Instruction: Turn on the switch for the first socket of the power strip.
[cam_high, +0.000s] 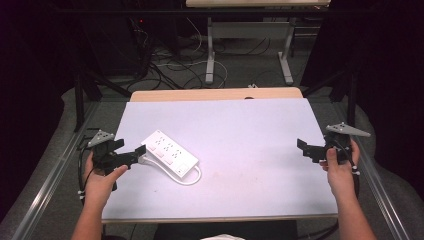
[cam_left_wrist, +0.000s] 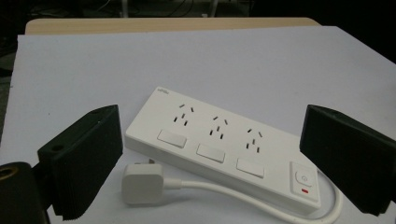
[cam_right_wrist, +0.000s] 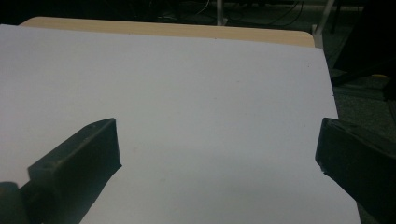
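Holding the left gripper near the table's left edge, jaws spread wide and gripping nothing, aimed at the white power strip. Through the left gripper view, jaws framing the power strip without touching it; three sockets in a row, three white switches below them, one end button with a red mark. White plug lying flat just beside the strip's near long side, its cable curling round the button end. Resting diagonally on the left half of the white table sheet. Keeping the right gripper well apart at the right edge, jaws likewise wide and empty, over bare sheet.
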